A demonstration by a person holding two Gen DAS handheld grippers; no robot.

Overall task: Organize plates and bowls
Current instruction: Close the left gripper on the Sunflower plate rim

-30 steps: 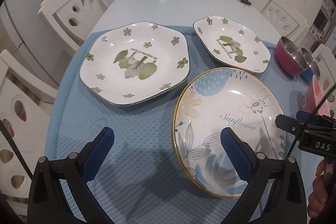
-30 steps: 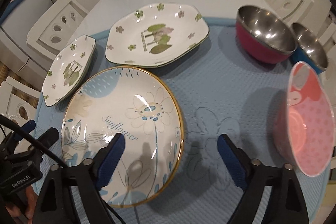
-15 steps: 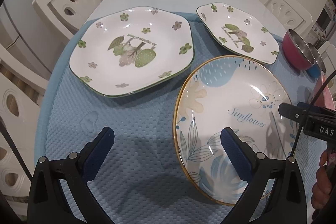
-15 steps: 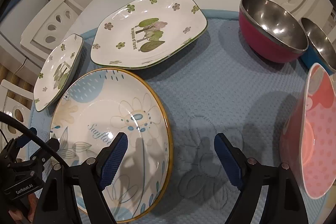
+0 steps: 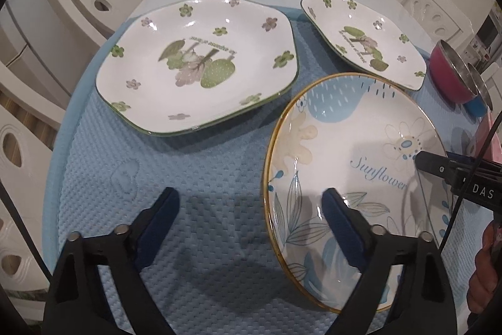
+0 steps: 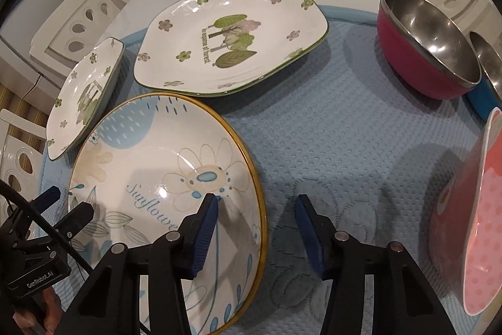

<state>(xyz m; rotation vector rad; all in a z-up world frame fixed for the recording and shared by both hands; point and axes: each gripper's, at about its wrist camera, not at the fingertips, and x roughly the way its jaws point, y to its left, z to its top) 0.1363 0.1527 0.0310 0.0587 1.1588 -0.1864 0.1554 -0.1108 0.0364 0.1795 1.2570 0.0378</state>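
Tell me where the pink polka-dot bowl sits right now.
In the right wrist view, the pink polka-dot bowl sits at the far right edge on the blue mat, nearer the camera than the red steel bowl.

Both claws (image 5: 251, 209) (image 6: 255, 222) agape, empty

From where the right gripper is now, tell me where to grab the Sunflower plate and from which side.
Grip the Sunflower plate by its gold rim on the right edge, coming in low from the right. The right gripper is open and already straddles that raised rim, one finger over the plate, one over the blue mat; that edge looks free of the other dishes.
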